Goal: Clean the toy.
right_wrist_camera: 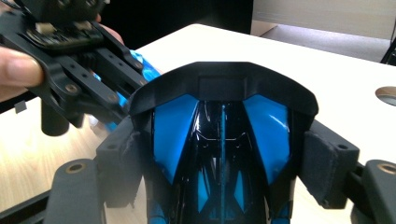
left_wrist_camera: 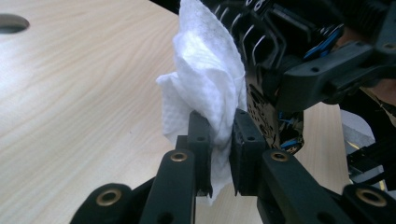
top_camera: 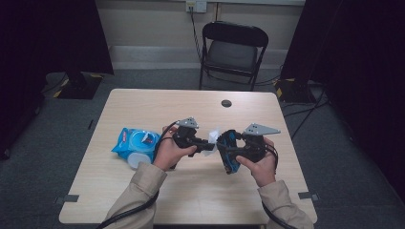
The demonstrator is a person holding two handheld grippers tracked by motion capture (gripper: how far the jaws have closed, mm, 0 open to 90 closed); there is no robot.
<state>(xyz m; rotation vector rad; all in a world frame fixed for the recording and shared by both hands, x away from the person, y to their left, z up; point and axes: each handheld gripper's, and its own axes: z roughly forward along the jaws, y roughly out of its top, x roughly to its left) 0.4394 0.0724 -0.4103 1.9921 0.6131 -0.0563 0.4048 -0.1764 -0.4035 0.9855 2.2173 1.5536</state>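
Observation:
A black and blue toy car is held above the table's middle with my right gripper shut on its sides. In the right gripper view the car sits between the two padded jaws of my right gripper. My left gripper is shut on a crumpled white wipe. In the left gripper view the wipe rises from the jaws of my left gripper and lies against the car's black side.
A blue pack of wet wipes lies on the wooden table, left of my hands. A round cable hole is near the far edge. A black folding chair stands beyond the table.

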